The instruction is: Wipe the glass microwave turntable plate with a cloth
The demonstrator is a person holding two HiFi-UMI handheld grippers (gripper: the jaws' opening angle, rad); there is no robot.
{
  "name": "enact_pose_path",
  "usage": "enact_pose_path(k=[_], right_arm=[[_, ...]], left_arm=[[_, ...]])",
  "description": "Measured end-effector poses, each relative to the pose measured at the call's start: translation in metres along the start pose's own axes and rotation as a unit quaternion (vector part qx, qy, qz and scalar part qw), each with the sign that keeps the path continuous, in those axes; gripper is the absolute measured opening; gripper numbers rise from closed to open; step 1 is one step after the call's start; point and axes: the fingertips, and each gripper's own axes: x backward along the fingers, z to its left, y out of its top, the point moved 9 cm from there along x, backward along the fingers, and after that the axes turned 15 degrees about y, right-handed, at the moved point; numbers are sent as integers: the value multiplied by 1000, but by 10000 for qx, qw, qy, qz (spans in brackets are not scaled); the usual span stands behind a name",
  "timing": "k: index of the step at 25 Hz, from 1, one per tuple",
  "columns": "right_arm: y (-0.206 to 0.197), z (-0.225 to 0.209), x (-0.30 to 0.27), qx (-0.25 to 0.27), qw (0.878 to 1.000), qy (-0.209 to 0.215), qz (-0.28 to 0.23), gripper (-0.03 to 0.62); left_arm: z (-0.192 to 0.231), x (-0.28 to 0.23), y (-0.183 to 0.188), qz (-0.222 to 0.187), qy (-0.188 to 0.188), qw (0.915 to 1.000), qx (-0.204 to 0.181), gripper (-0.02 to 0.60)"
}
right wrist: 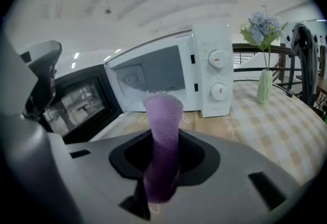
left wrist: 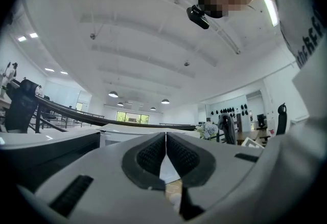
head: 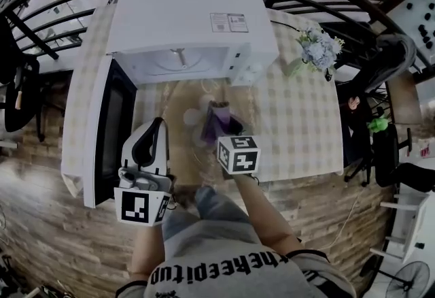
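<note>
My right gripper point(head: 222, 133) point(right wrist: 162, 162) is shut on a rolled purple cloth point(head: 216, 122) point(right wrist: 163, 118), which stands up out of the jaws over the brown mat point(head: 178, 107) in front of the open microwave point(head: 190, 21) point(right wrist: 214, 72). The clear glass plate point(head: 194, 118) is hard to make out. I see only pale glints on the mat just left of the cloth. The microwave cavity shows its bare hub point(head: 179, 57). To the left of the mat, my left gripper point(head: 160, 121) point(left wrist: 166, 138) points away from me, shut, pads touching with nothing between them.
The microwave door point(head: 102, 133) point(right wrist: 76, 103) hangs open to the left, close beside my left gripper. A pale vase of blue flowers point(head: 316, 48) point(right wrist: 264, 85) stands on the checked tablecloth point(head: 299, 126) at the right. Chairs point(head: 380, 140) stand beyond the table's right edge.
</note>
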Motion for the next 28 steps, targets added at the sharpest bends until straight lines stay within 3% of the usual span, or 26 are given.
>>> enact_pose_path(k=[9, 13, 15, 19, 28], right_arm=[[-12, 4, -61, 174, 9961, 167, 845, 110], [-18, 10, -83, 765, 9886, 182, 1287, 112], [-18, 8, -84, 894, 9870, 250, 1309, 112], [-18, -4, -76, 625, 9897, 347, 1238, 110], [-23, -53, -38, 550, 9904, -280, 1239, 109]], left_arm=[[11, 7, -5, 122, 396, 9991, -63, 11], [16, 9, -7, 184, 527, 9984, -88, 11], [18, 8, -7, 205, 563, 9982, -97, 11], [16, 5, -7, 213, 518, 9984, -118, 11], [11, -2, -6, 219, 356, 9991, -119, 11]])
